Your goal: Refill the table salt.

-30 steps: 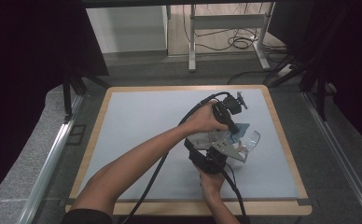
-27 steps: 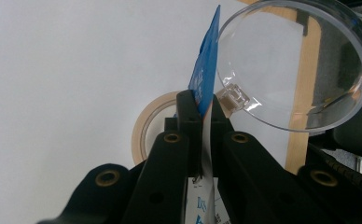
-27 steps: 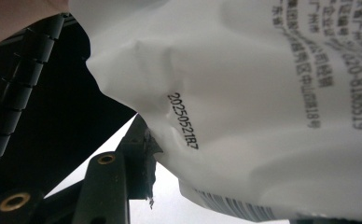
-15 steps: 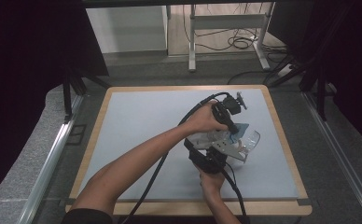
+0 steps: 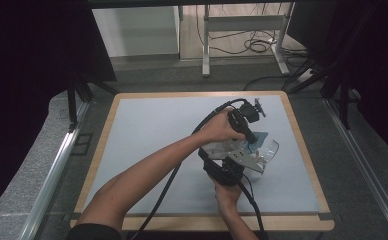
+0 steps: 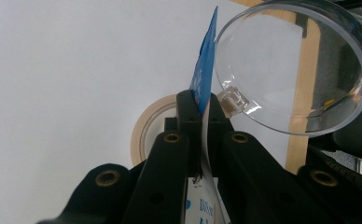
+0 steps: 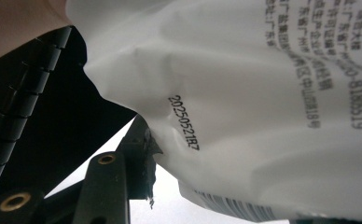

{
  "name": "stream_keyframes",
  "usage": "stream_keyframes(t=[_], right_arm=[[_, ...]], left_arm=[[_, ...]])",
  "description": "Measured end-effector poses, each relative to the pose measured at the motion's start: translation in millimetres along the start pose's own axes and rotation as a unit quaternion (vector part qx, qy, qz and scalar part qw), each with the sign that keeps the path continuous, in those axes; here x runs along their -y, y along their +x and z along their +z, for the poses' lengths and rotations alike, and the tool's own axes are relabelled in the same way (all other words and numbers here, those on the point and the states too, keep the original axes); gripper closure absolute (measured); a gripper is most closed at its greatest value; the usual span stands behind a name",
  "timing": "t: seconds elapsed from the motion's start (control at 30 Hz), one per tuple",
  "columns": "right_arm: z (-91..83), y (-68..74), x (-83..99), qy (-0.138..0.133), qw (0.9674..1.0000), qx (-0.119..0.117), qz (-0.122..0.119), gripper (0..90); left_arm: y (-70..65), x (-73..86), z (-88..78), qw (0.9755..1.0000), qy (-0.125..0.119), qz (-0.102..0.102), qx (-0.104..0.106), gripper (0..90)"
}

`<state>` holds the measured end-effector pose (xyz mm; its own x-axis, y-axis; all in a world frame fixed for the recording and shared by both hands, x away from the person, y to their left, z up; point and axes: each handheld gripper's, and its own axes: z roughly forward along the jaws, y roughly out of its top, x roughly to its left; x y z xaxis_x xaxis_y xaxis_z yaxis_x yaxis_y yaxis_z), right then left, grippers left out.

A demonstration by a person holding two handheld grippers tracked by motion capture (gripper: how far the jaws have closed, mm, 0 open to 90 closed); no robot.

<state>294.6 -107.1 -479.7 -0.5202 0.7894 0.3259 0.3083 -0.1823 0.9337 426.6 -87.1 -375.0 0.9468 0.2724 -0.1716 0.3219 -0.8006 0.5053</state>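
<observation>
A white and blue packet point(image 5: 256, 138) hangs above the table mat between both grippers. My left gripper point(image 6: 200, 100) is shut on the packet's point(image 6: 208, 56) thin blue edge. In the high view the left gripper point(image 5: 252, 137) comes in from the far side, with the forearm crossing over. My right gripper point(image 5: 232, 154) reaches up from the near side. Printed white film of the packet point(image 7: 244, 93) spreads over the right gripper view, where one finger point(image 7: 139, 140) presses into it and creases it. The other finger is hidden behind the film. A clear round dish point(image 6: 305, 70) sits just beside the packet.
A roll of tape point(image 6: 144, 133) lies flat on the mat beyond the left jaws. The grey mat point(image 5: 147, 130) has a wooden border point(image 5: 307, 150). The clear dish point(image 5: 269, 150) lies right of the hands. Cables trail from both grippers toward the near edge.
</observation>
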Motion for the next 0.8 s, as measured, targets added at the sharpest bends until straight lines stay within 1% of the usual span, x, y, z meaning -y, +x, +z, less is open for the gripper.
stream_keyframes(t=[0.1,0.17,0.8], right_arm=[[-0.8,0.2,-0.9,-0.002,1.0000,0.000,0.000,50.5],[-0.9,-0.3,-1.1,-0.003,1.0000,0.000,-0.001,50.5],[0.2,-0.3,-1.0,-0.002,1.0000,0.001,-0.003,50.5]], left_arm=[[-0.1,-0.5,0.1,1.0000,0.003,0.004,0.000,90.0],[-0.7,-0.6,0.4,1.0000,0.000,0.001,0.000,90.0],[0.1,0.3,0.5,1.0000,-0.002,0.002,0.001,90.0]])
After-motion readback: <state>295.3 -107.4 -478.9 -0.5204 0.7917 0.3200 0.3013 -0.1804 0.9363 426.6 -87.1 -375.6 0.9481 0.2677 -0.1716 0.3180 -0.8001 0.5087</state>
